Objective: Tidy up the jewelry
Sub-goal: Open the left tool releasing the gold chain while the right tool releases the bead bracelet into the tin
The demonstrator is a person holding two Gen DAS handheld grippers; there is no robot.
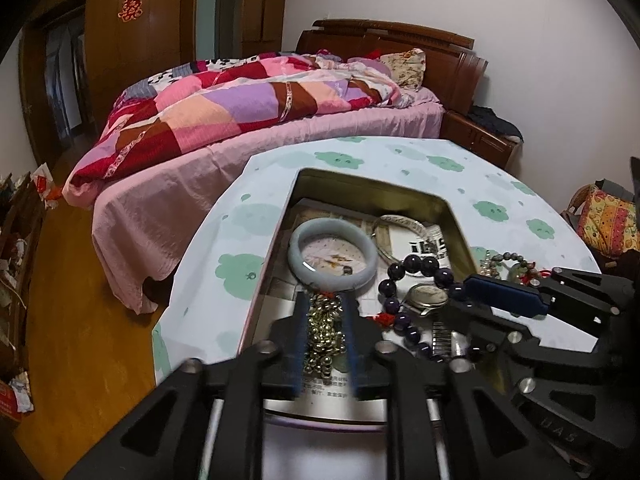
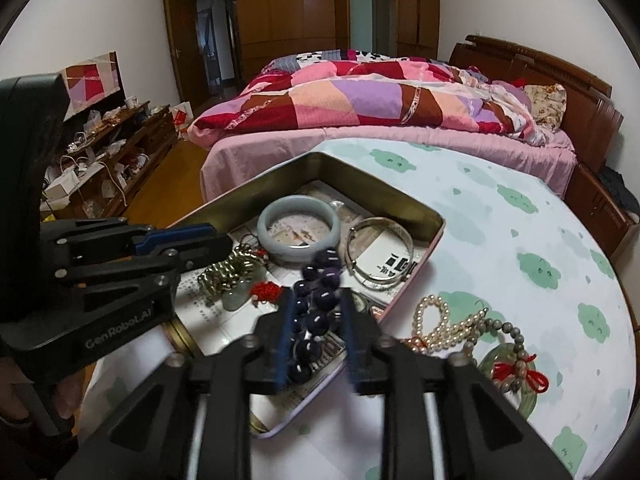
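An open metal tin (image 1: 452, 216) (image 2: 432, 216) sits on the cloud-print table. Inside lie a pale jade bangle (image 1: 332, 258) (image 2: 298, 222), a silver bangle (image 1: 400, 224) (image 2: 378, 252) and a wristwatch (image 1: 426, 298). My left gripper (image 1: 326, 300) is shut on a silver bead chain (image 1: 324, 332) (image 2: 228, 270) with a red knot, over the tin. My right gripper (image 2: 316, 300) is shut on a dark purple bead bracelet (image 2: 316, 300) (image 1: 420, 272), also over the tin. A pearl necklace (image 2: 436, 324) and a green pendant bracelet (image 2: 512, 364) lie on the table to the right.
The round table (image 1: 400, 156) (image 2: 520, 220) stands beside a bed (image 1: 240, 120) with a patchwork quilt. A cluttered low shelf (image 2: 100, 148) is at the left, a wardrobe behind. A bag (image 1: 608, 220) sits at the far right.
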